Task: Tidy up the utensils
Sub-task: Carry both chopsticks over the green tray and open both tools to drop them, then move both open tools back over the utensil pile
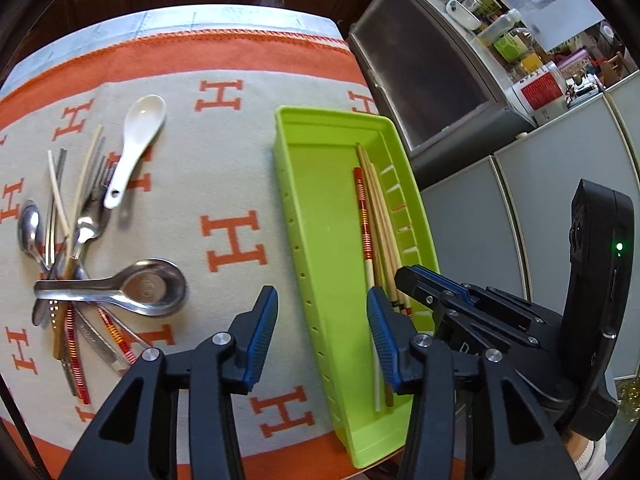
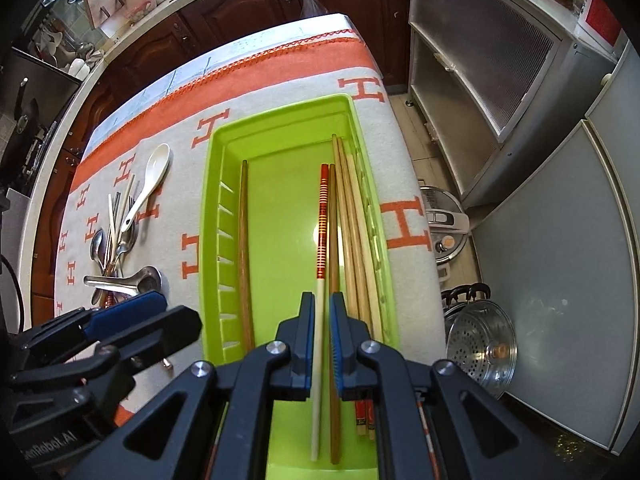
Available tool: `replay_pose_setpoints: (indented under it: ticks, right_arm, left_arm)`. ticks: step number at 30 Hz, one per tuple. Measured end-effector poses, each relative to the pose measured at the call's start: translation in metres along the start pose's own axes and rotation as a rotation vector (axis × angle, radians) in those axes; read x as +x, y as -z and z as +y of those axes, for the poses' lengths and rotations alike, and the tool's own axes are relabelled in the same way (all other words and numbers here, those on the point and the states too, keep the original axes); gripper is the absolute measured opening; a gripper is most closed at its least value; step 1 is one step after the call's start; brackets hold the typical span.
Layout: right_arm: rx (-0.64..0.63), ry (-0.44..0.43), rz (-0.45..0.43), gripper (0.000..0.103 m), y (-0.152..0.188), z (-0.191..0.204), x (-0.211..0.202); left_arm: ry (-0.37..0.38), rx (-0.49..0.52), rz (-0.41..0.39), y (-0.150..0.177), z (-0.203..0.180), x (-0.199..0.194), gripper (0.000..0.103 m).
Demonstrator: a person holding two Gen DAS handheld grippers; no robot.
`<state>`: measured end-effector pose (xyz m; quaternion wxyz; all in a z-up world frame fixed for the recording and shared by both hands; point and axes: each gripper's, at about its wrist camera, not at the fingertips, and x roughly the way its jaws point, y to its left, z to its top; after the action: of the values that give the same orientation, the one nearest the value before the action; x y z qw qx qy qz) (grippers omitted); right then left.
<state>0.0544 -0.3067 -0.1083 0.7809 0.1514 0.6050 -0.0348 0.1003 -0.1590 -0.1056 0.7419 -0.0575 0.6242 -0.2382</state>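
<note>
A lime-green tray (image 1: 332,200) (image 2: 288,220) lies on the H-patterned cloth. In it are a red-and-white chopstick (image 1: 362,216) (image 2: 323,216), pale wooden chopsticks (image 1: 380,208) (image 2: 352,220) along the right wall, and a brown chopstick (image 2: 244,240) by the left wall. My left gripper (image 1: 322,336) is open astride the tray's left wall, with nothing between its pads. My right gripper (image 2: 322,328) (image 1: 408,276) hovers over the tray's near end. It is shut to a thin slit, through which the chopsticks lying below show. Loose cutlery (image 1: 68,240) (image 2: 114,240) is piled at the left.
A white ceramic spoon (image 1: 136,136) (image 2: 150,176) and a steel soup spoon (image 1: 148,288) (image 2: 140,278) lie by the pile. The table's right edge runs just past the tray. On the floor beyond it stand a cooker (image 2: 448,232) and a steamer lid (image 2: 480,344).
</note>
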Motion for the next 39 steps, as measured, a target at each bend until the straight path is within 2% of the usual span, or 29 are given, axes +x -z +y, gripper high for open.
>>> replay_pose_setpoints:
  ticks: [9,19,23,32,39]
  right_arm:
    - [0.027,-0.026,-0.010,0.007,0.004,0.011,-0.002]
    - [0.038,-0.065,-0.039,0.007,0.015,0.041,-0.010]
    - [0.026,-0.078,-0.041,0.007,0.020,0.058,-0.011]
    - [-0.012,-0.111,-0.024,0.007,0.029,0.097,-0.003]
    - [-0.036,-0.144,-0.016,0.007,0.027,0.123,0.005]
  left_arm:
    - [-0.045,-0.014,-0.045,0.008,0.023,-0.022,0.058]
    - [-0.063,-0.007,-0.100,0.022,0.045,-0.053,0.064]
    - [-0.092,-0.012,-0.129,0.028,0.064,-0.065,0.064]
    - [-0.138,-0.114,-0.176,0.041,0.127,-0.092,0.064]
    - [-0.132,-0.203,-0.194,0.048,0.172,-0.104,0.064]
